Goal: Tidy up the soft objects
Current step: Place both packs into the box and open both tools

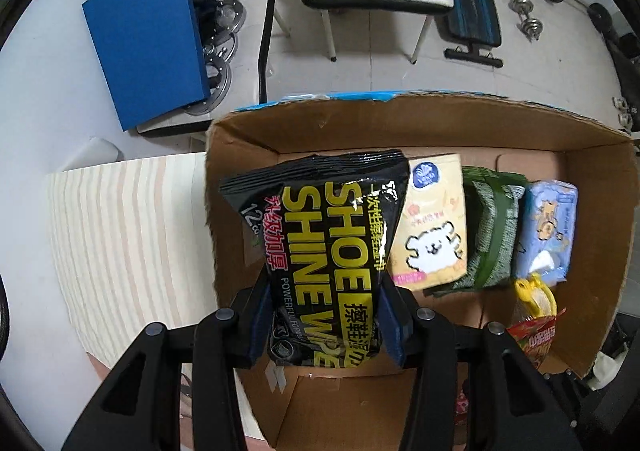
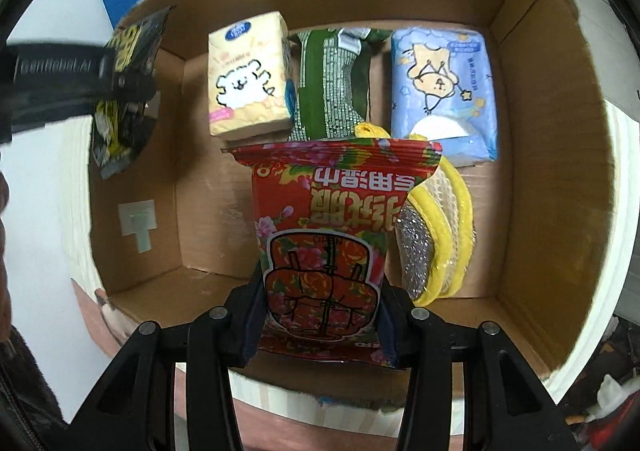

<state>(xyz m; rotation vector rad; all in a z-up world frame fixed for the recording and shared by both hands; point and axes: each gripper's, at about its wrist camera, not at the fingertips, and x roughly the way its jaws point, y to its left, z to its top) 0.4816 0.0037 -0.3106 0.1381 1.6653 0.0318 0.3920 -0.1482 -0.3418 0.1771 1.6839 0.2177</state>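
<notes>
Ahead of both my grippers sits the cardboard box, tissue packs lined along its far wall. My left gripper is clamped on the black shoe-wipes pack above the box's left wall; my right gripper pinches the red wet-wipes pack over the box floor.

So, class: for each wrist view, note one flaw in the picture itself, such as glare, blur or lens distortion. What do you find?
Left wrist view: white glare streaks cross the glossy black shoe wipes pack, and the cardboard box rim bows from fisheye distortion. Right wrist view: the left gripper at the frame's left is smeared by blur, while the red wipes pack stays sharp.
</notes>
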